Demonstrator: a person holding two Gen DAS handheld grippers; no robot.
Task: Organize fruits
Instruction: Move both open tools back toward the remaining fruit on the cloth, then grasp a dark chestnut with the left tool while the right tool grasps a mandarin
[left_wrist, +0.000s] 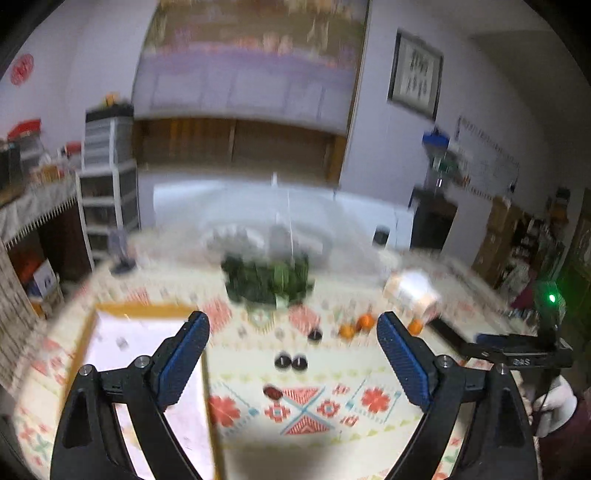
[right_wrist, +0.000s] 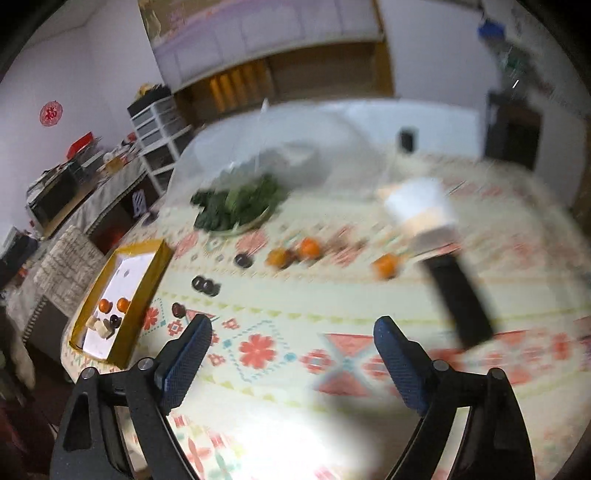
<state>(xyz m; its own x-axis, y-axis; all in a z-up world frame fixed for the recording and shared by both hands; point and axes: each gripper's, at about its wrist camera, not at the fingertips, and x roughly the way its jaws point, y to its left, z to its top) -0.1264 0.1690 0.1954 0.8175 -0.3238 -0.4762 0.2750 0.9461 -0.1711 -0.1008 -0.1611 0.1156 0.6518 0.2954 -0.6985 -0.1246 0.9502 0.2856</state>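
Observation:
Both views are motion-blurred. Three small oranges (left_wrist: 365, 322) (right_wrist: 309, 248) lie in a loose row on the patterned tablecloth (right_wrist: 266, 373). Several dark plums (left_wrist: 291, 362) (right_wrist: 205, 285) lie nearer, with one reddish fruit (left_wrist: 272, 392) (right_wrist: 178, 309) closest to the box. A yellow-rimmed box (left_wrist: 140, 309) (right_wrist: 151, 280) stands at the left; in the right wrist view it holds two oranges (right_wrist: 114, 305), a dark fruit and pale pieces. My left gripper (left_wrist: 293, 332) is open and empty above the table beside the box. My right gripper (right_wrist: 291, 338) is open and empty; it also shows at the left wrist view's right edge (left_wrist: 513, 350).
A plate of leafy greens (left_wrist: 267, 281) (right_wrist: 240, 205) sits behind the fruits. A white cylinder container (left_wrist: 412, 291) (right_wrist: 421, 210) lies at the right, with a dark flat object (right_wrist: 461, 299) beside it. A clear mesh cover (right_wrist: 277, 147) stands at the back. Shelves and drawers line the left wall.

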